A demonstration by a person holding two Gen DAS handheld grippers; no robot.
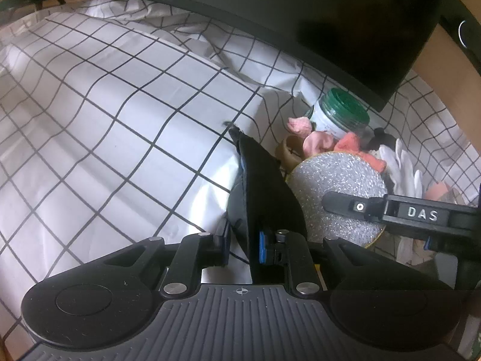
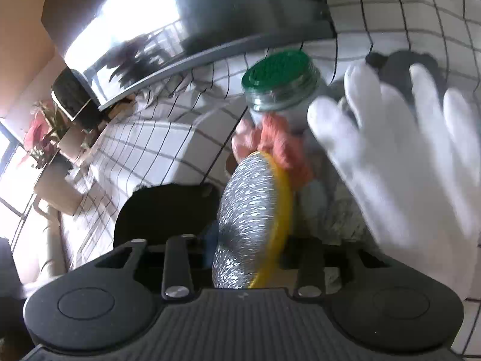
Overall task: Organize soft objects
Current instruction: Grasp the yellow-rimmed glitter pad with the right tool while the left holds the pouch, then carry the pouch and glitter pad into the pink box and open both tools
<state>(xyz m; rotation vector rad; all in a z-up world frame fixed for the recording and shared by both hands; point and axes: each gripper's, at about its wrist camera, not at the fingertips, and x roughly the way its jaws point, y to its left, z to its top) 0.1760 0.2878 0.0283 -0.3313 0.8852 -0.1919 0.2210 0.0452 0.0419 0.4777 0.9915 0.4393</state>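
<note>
My left gripper [image 1: 243, 245] is shut on a black soft pad [image 1: 264, 192] that stands up between its blue pads, above the checked cloth. My right gripper [image 2: 249, 249] is shut on a silver glitter sponge with a yellow back [image 2: 252, 210]; the sponge also shows in the left wrist view [image 1: 336, 192], with the right gripper's black finger [image 1: 354, 206] across it. Behind the sponge lie pink and orange soft toys [image 1: 318, 141], a white glove [image 2: 399, 162] and a dark soft object [image 2: 405, 69]. The right view is motion-blurred.
A green-lidded jar [image 1: 341, 112] stands behind the soft pile, also in the right wrist view [image 2: 279, 78]. A dark monitor [image 1: 330, 24] overhangs the back. The checked cloth [image 1: 105, 126] stretches left. Potted plants [image 2: 45, 138] stand by a window at far left.
</note>
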